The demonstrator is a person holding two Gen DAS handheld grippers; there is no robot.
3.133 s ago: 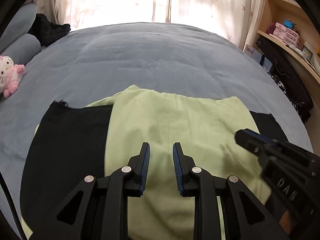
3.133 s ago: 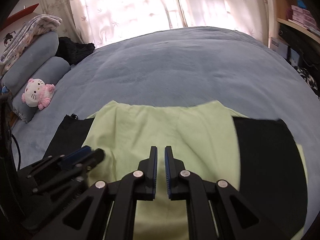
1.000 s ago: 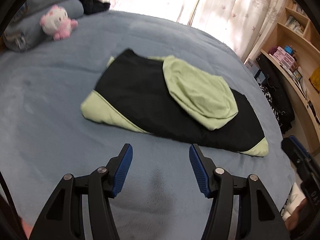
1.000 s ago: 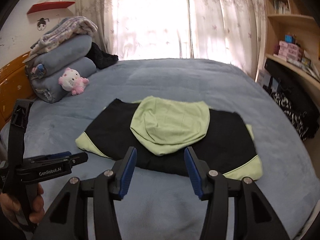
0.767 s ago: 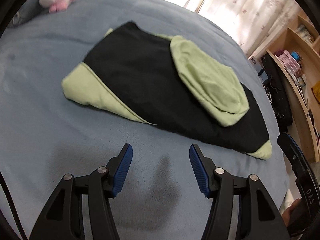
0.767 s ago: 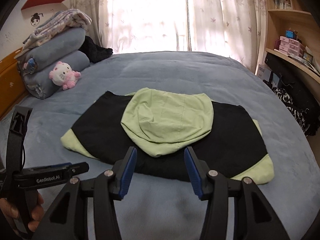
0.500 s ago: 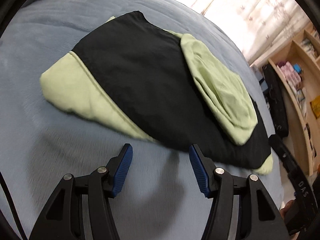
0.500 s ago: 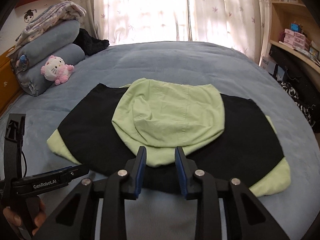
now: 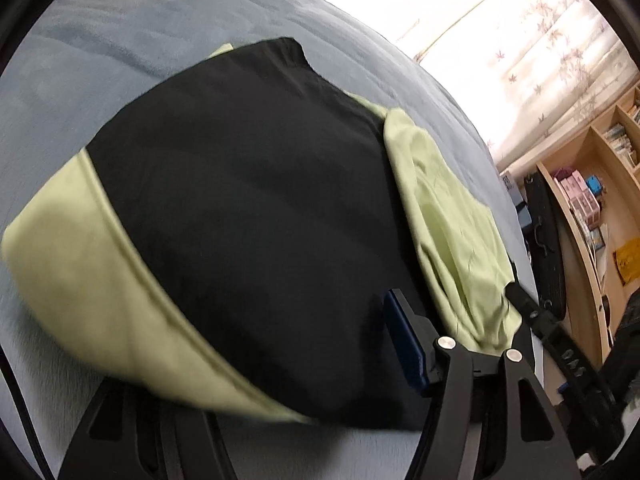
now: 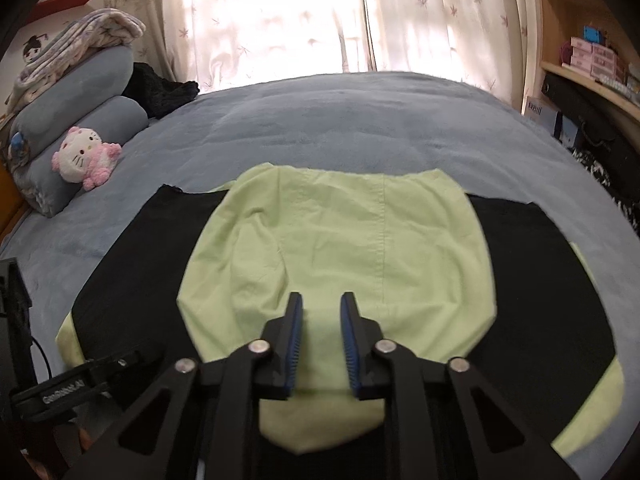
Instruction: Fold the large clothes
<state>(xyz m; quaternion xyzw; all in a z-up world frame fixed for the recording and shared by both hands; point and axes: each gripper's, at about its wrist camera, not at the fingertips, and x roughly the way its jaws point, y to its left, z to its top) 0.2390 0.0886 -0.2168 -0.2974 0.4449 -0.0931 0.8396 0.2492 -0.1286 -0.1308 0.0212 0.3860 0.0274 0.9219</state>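
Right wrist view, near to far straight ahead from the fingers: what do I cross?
right gripper → light green hood → blue-grey bedspread → curtains

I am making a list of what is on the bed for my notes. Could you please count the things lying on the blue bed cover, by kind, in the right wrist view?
Garments being folded: 1, the black and green garment
Plush toys: 1, the white and pink plush cat
Rolled blue pillows: 2, stacked
Dark fuzzy items: 1, by the curtain
Total: 5
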